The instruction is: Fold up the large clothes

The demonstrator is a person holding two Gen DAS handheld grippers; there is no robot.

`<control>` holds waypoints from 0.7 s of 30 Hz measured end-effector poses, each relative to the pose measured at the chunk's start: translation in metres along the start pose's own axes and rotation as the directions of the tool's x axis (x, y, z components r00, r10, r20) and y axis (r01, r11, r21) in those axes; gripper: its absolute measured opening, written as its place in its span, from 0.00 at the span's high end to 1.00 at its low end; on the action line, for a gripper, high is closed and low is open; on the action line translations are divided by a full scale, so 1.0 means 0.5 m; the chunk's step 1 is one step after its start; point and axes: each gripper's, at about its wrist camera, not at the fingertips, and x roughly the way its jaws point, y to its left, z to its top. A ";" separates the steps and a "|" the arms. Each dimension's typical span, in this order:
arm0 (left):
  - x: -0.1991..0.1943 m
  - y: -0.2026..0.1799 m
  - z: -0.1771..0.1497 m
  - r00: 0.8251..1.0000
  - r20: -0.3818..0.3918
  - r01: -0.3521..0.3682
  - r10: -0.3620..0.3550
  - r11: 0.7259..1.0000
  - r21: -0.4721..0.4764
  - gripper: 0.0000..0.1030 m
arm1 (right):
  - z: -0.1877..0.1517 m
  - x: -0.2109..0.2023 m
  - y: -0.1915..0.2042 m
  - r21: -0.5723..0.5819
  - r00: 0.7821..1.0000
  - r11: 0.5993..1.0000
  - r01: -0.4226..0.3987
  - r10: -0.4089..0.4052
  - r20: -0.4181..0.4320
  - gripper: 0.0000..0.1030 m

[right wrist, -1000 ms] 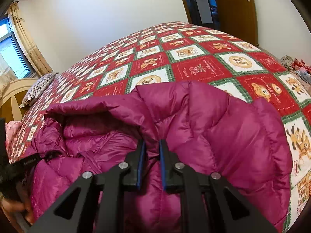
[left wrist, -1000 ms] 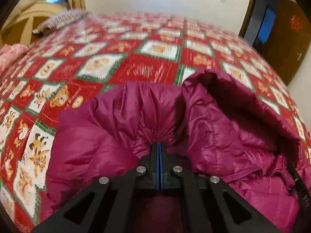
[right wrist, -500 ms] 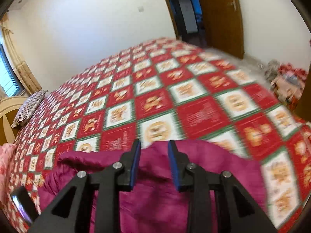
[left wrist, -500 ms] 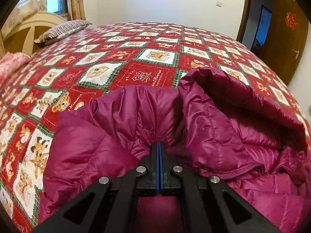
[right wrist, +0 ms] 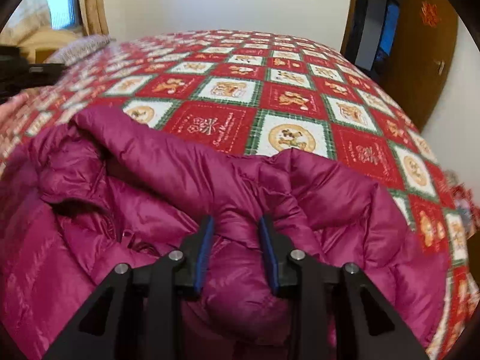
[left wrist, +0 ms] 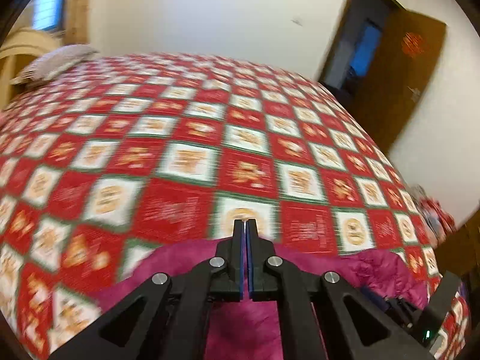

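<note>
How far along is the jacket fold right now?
Done: the magenta puffer jacket lies bunched on the patchwork quilt, its top edge rolled over. In hand: nothing visibly gripped; the right tongs are open around a puffed ridge, and the left tongs are shut with no cloth between them. Left: flattening it into a tidy fold.

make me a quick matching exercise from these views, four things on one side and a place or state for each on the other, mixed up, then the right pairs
Things:
1. left gripper
2. right gripper
3. down jacket
4. pillow

Places or states:
A. magenta, bunched on the near part of the quilt
B. jaws apart over a puffy fold
C. at the far left end of the bed, by the headboard
D. jaws pressed together, tips above the jacket's edge

Pairs: 1-D, 2-B, 3-A, 4-C
</note>
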 end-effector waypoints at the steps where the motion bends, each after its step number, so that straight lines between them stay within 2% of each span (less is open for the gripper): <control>1: 0.027 -0.011 0.001 1.000 -0.012 -0.016 0.016 1.000 0.000 0.99 | -0.004 -0.002 -0.007 0.011 1.000 1.000 -0.018 0.017 0.008 0.66; 2: 0.041 -0.010 -0.005 0.999 -0.020 -0.040 0.040 0.999 -0.002 0.99 | -0.003 -0.002 -0.006 0.017 0.999 0.999 -0.029 0.029 0.014 0.66; 4: 0.084 -0.008 -0.038 0.991 -0.087 -0.097 0.097 0.995 0.006 0.99 | -0.004 -0.002 -0.004 0.014 0.999 0.999 -0.040 0.039 0.021 0.66; 6: 0.119 0.010 -0.095 0.979 -0.153 -0.130 0.131 0.991 0.014 0.99 | -0.003 0.000 0.001 0.009 0.999 0.999 -0.040 0.040 0.025 0.66; 7: 0.118 0.015 -0.120 0.983 -0.135 -0.126 0.128 0.992 0.025 0.99 | -0.004 -0.001 0.001 0.009 0.999 0.999 -0.043 0.043 0.027 0.66; 8: 0.095 0.018 -0.146 0.989 -0.074 -0.128 0.131 0.991 0.041 0.99 | -0.003 -0.001 0.000 0.013 0.998 0.999 -0.051 0.050 0.031 0.66; 10: 0.077 0.019 -0.173 0.989 -0.044 -0.139 0.140 0.990 0.038 0.99 | -0.006 -0.008 -0.006 0.022 0.997 0.997 -0.068 0.067 0.044 0.64; 12: 0.071 0.015 -0.186 0.987 -0.021 -0.161 0.162 0.986 0.046 0.99 | -0.013 -0.026 -0.016 0.051 0.992 0.995 -0.091 0.086 0.093 0.63; 14: 0.077 0.009 -0.181 0.983 -0.017 -0.181 0.182 0.982 0.062 0.99 | -0.022 -0.053 -0.032 0.088 0.980 0.988 -0.124 0.108 0.168 0.54; 15: 0.078 0.005 -0.180 0.982 -0.013 -0.189 0.190 0.980 0.069 0.99 | -0.026 -0.064 -0.044 0.122 0.974 0.984 -0.130 0.104 0.201 0.47; 16: 0.080 0.001 -0.180 0.980 -0.008 -0.196 0.197 0.978 0.075 0.99 | -0.028 -0.066 -0.053 0.152 0.974 0.981 -0.121 0.088 0.207 0.45; 17: 0.081 0.000 -0.179 0.980 -0.005 -0.197 0.198 0.977 0.076 0.99 | -0.027 -0.061 -0.060 0.174 0.978 0.978 -0.110 0.075 0.194 0.45; 20: 0.085 0.011 -0.177 0.983 -0.003 -0.182 0.182 0.982 0.060 0.99 | -0.012 -0.003 -0.077 0.228 0.996 0.970 -0.083 0.074 0.048 0.44; 21: 0.086 0.014 -0.175 0.984 -0.004 -0.178 0.179 0.982 0.055 0.99 | -0.006 0.003 -0.076 0.219 0.997 0.973 -0.075 0.068 0.036 0.42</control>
